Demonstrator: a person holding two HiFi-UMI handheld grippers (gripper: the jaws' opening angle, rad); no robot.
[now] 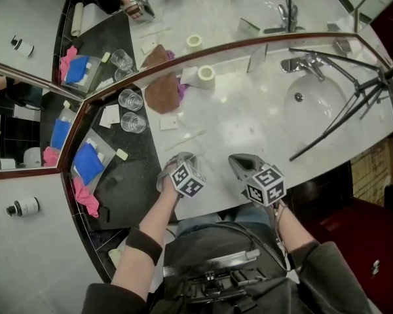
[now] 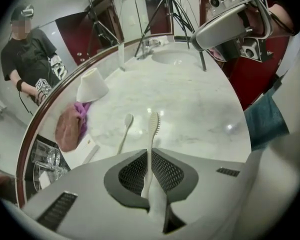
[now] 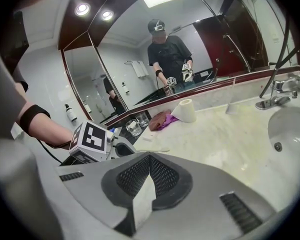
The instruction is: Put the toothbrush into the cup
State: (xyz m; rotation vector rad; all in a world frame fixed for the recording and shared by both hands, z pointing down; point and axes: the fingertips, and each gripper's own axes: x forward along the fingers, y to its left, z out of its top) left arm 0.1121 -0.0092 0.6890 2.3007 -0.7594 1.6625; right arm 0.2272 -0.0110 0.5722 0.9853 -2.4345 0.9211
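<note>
Plainly, in the head view the left gripper (image 1: pixel 175 165) and right gripper (image 1: pixel 240 163) hang over the marble counter (image 1: pixel 262 126), near a glass tumbler (image 1: pixel 133 123).

In the left gripper view, the jaws pinch the white toothbrush (image 2: pixel 151 144) by its handle. It is likely light, stiff and slick, so a mid-handle hold suits it.

In the right gripper view, the jaws are pressed together, with nothing between them.

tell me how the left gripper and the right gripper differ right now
The left gripper is clamped on a white toothbrush; the right gripper is shut with nothing in it. The left gripper tips steeply down at the marble counter; the right gripper points more level, toward the mirror. Both are grey, with jaws together, and each carries a marker cube.
</note>
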